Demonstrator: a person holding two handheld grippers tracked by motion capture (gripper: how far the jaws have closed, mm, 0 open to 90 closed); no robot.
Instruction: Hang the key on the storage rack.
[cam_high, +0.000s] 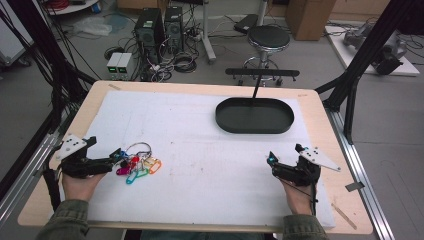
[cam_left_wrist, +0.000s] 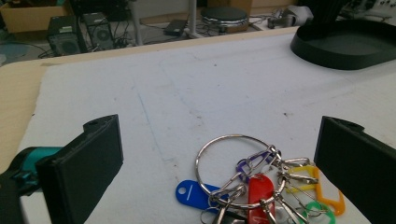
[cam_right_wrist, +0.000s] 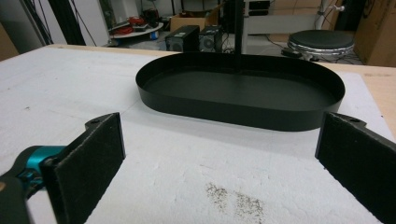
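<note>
A metal key ring with several coloured tags (cam_high: 137, 162) lies on the white mat (cam_high: 210, 150) at the left. My left gripper (cam_high: 116, 159) is open right beside it. In the left gripper view the key ring (cam_left_wrist: 258, 186) lies between the wide-apart jaws of my left gripper (cam_left_wrist: 219, 135), touching neither. A black oval tray (cam_high: 255, 131) with an upright post and a crossbar stands at the far right of the mat. My right gripper (cam_high: 285, 154) rests open on the mat in front of it. In the right gripper view my right gripper (cam_right_wrist: 219, 126) faces the tray (cam_right_wrist: 233, 109), with nothing between its jaws.
The mat covers most of the wooden table (cam_high: 320, 100). Black frame posts (cam_high: 350, 75) stand by the right edge and cables hang at the left. A stool (cam_high: 268, 37) and computer cases (cam_high: 150, 27) are on the floor beyond the far edge.
</note>
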